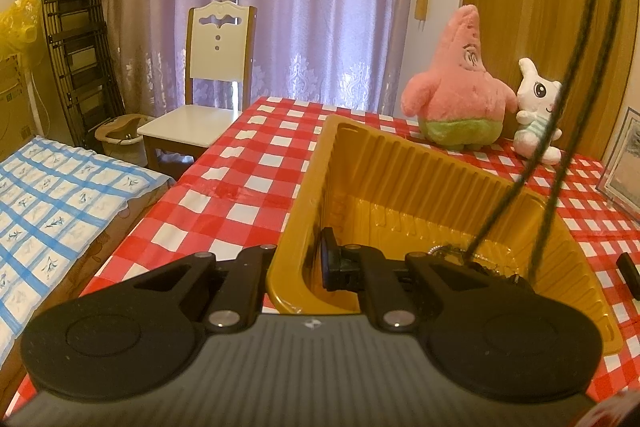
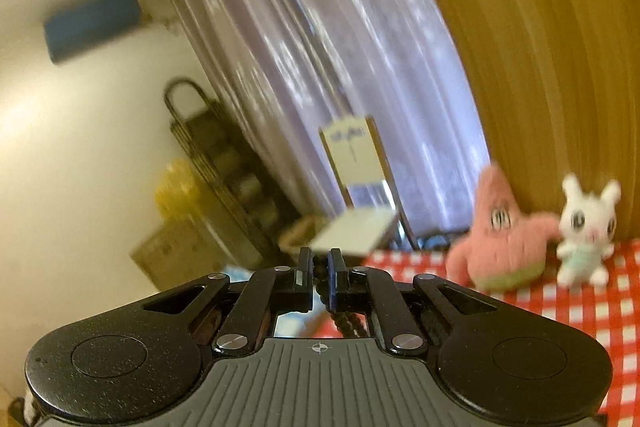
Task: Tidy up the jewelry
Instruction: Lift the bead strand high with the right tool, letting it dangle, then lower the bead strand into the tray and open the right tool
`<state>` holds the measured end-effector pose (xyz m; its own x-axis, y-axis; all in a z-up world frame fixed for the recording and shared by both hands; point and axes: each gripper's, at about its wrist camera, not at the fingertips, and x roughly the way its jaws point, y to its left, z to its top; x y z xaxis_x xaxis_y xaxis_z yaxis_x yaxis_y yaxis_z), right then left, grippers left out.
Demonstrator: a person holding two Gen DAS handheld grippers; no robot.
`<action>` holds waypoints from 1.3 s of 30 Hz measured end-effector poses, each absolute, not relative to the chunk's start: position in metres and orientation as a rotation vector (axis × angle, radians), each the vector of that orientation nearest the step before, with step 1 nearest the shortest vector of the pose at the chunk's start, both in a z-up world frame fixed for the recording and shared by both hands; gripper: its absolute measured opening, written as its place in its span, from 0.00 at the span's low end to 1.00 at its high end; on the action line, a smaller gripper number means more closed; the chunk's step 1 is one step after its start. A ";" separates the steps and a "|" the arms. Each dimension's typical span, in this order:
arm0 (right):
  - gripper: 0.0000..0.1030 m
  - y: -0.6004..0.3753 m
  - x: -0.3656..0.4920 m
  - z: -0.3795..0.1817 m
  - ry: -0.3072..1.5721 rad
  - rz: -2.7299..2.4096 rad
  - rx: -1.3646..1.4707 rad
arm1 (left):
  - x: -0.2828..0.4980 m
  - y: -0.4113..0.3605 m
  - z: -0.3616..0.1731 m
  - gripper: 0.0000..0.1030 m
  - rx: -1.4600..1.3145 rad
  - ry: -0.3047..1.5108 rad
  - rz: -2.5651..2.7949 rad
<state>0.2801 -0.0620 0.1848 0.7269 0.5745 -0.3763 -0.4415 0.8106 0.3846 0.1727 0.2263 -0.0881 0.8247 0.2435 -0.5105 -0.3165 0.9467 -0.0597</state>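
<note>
a table [image 1: 248,163] covered with a red-and-white checked cloth carries everything here. a gold plastic tray [image 1: 404,163] with ribbed walls sits on the cloth, its long side running away toward the far edge. behind the tray, near the far right corner, a pink star-shaped plush [image 1: 460,87] stands upright on the cloth, and a white rabbit plush [image 1: 536,115] stands just beside it, touching its side. at the right edge of the table a framed picture [image 1: 624,163] stands upright. in the blurred right wrist view the same checked cloth [image 2: 560,307] shows with both plush toys standing on it.
</note>
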 end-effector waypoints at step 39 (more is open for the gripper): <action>0.43 -0.044 0.289 -0.053 0.866 0.303 0.063 | 0.175 0.230 -0.090 0.09 -0.151 0.525 0.305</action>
<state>0.2887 -0.0436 -0.0534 0.6083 0.2874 -0.7398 -0.2364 0.9554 0.1768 0.1746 0.2297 -0.0901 0.8213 0.2473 -0.5140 -0.3241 0.9439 -0.0637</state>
